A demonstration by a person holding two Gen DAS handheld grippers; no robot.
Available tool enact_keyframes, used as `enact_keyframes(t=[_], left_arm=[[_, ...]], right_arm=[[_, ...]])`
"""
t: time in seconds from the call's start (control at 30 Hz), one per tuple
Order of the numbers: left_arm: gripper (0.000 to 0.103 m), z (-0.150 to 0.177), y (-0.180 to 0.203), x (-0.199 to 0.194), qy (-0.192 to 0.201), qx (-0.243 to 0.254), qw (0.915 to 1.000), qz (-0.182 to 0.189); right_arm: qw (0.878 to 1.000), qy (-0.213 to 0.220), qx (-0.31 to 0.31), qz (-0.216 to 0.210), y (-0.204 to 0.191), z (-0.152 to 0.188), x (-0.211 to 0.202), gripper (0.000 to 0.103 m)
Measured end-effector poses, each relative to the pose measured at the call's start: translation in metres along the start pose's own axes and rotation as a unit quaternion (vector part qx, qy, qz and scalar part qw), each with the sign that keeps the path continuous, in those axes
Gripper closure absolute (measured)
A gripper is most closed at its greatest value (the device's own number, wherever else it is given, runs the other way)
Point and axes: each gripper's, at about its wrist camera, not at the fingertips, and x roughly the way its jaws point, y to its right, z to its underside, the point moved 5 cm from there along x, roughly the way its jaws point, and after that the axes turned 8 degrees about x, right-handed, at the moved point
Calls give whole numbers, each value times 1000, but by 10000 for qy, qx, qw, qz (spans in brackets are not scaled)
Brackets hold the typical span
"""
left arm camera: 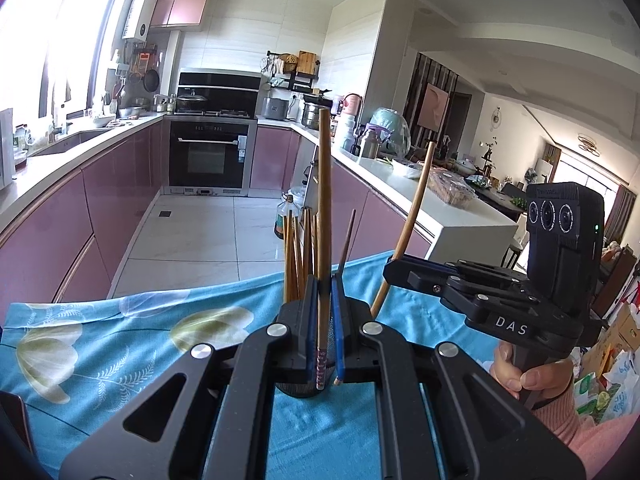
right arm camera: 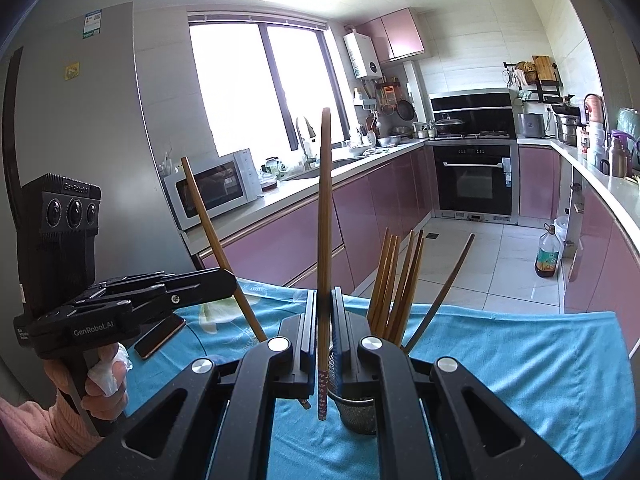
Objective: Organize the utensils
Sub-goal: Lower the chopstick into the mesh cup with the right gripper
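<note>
My left gripper (left arm camera: 325, 300) is shut on a wooden chopstick (left arm camera: 324, 200) that stands upright, patterned end down. My right gripper (right arm camera: 325, 312) is shut on another upright chopstick (right arm camera: 324, 220). Each gripper shows in the other's view, the right gripper (left arm camera: 394, 270) at the right and the left gripper (right arm camera: 230, 280) at the left, each with its chopstick tilted. A metal mesh holder (right arm camera: 356, 404) stands on the blue floral cloth (left arm camera: 120, 344) with several chopsticks (right arm camera: 396, 280) in it, just right of my right fingers. In the left view those chopsticks (left arm camera: 298, 256) rise just behind my fingers.
A phone (right arm camera: 160, 338) lies on the cloth at the left. Beyond the table edge are the tiled kitchen floor (left arm camera: 208, 232), pink cabinets, an oven (left arm camera: 208, 156), and an oil bottle (right arm camera: 548, 254) on the floor.
</note>
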Motion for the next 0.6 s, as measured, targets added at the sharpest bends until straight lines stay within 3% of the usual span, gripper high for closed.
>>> enact_keyframes(t=[0.6], left_arm=[[96, -18, 8, 2, 123, 10, 9999, -85]], right_arm=[[9998, 138, 80, 101, 5, -13, 4, 97]])
